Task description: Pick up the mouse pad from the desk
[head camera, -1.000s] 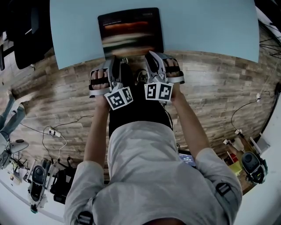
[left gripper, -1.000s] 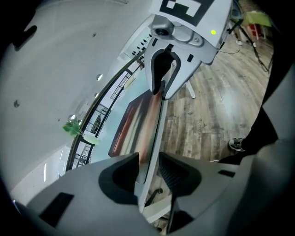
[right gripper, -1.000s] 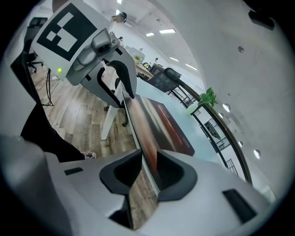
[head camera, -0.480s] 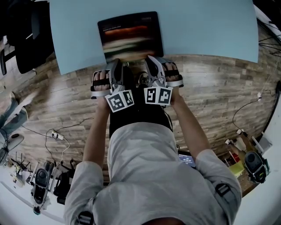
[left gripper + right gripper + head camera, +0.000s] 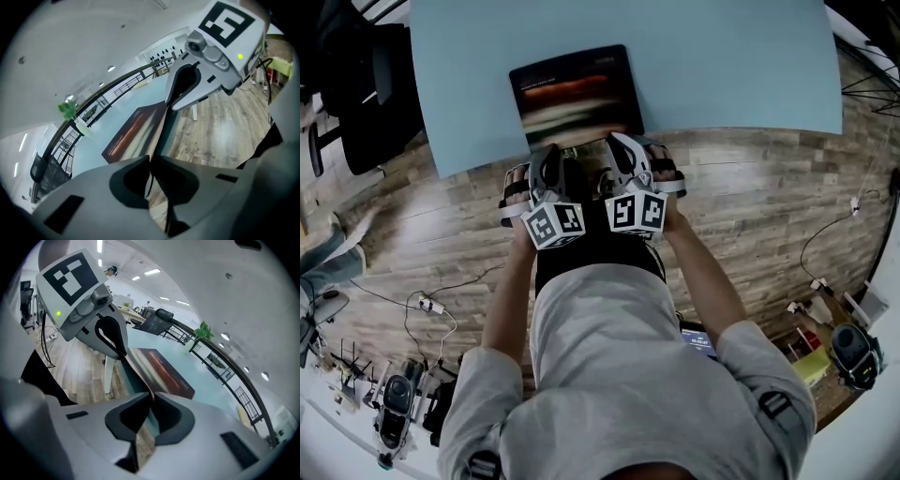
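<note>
The mouse pad (image 5: pixel 577 89) is dark with a red-orange streak and lies on the light blue desk (image 5: pixel 722 66), its near edge at the desk's front rim. My left gripper (image 5: pixel 546 150) and right gripper (image 5: pixel 614 142) sit side by side at that edge. In the left gripper view the pad (image 5: pixel 136 133) runs into the left gripper (image 5: pixel 151 158), whose jaws are closing and pinch its edge. In the right gripper view the mouse pad (image 5: pixel 164 369) likewise enters the right gripper (image 5: pixel 153 395), jaws closing on the edge. Each view shows the other gripper (image 5: pixel 197 86) (image 5: pixel 110 336) beside it.
A black office chair (image 5: pixel 356 84) stands left of the desk. Wood floor (image 5: pixel 750 187) lies under me, with cables (image 5: pixel 431 305) and devices (image 5: pixel 394 403) at the lower left. A small green plant (image 5: pixel 68 108) stands at the desk's far side.
Both grippers' jaws have narrowed from wide open onto the pad's near edge. The hands stayed at the desk's front rim and rolled a little.
</note>
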Demonstrator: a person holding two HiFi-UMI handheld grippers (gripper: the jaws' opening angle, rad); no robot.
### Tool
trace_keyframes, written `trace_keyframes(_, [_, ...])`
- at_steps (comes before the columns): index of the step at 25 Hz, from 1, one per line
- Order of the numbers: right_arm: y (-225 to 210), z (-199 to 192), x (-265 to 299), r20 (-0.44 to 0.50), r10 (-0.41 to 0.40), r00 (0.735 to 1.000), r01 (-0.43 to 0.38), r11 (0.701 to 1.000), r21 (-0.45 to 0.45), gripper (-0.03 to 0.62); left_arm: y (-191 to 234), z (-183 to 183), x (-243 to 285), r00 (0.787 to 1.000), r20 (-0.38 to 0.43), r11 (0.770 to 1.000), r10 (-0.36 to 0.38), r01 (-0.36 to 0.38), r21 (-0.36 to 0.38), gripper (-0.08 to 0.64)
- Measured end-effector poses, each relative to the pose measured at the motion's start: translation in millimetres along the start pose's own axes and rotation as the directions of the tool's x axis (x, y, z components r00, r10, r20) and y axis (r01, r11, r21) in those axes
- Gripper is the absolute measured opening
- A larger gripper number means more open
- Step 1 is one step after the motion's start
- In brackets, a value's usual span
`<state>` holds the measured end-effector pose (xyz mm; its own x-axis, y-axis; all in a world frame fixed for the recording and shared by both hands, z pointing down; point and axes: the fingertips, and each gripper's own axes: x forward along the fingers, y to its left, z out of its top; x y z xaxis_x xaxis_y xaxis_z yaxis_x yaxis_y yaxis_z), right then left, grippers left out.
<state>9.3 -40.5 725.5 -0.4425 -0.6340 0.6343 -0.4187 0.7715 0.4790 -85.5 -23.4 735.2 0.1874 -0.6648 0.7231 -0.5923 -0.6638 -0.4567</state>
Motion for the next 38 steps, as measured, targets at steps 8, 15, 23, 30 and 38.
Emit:
trace_keyframes(8, [-7, 5, 1, -0.027, 0.080, 0.996, -0.074, 0.981, 0.178, 0.031, 10, 4, -4, 0.994, 0.009, 0.974, -0.106, 0.105, -0.201, 0.032])
trace_keyframes(15, [-16, 18, 4, -0.059, 0.157, 0.986, -0.126, 0.926, 0.357, 0.031, 25, 3, -2, 0.982, 0.015, 0.902, -0.188, 0.179, -0.394, 0.032])
trace_keyframes(23, [-27, 29, 7, -0.083, 0.161, 0.983, -0.107, 0.887, 0.450, 0.023, 41, 11, -2, 0.969, 0.033, 0.829, -0.246, 0.227, -0.510, 0.031])
trace_keyframes(30, [-45, 47, 8, -0.082, 0.119, 0.989, -0.059, 0.851, 0.521, 0.021, 65, 23, -6, 0.964, 0.086, 0.798, -0.251, 0.257, -0.545, 0.028])
trace_keyframes(38, [-71, 66, 7, -0.072, 0.040, 0.997, 0.005, 0.845, 0.535, 0.018, 92, 41, -9, 0.960, 0.155, 0.792, -0.232, 0.279, -0.544, 0.026])
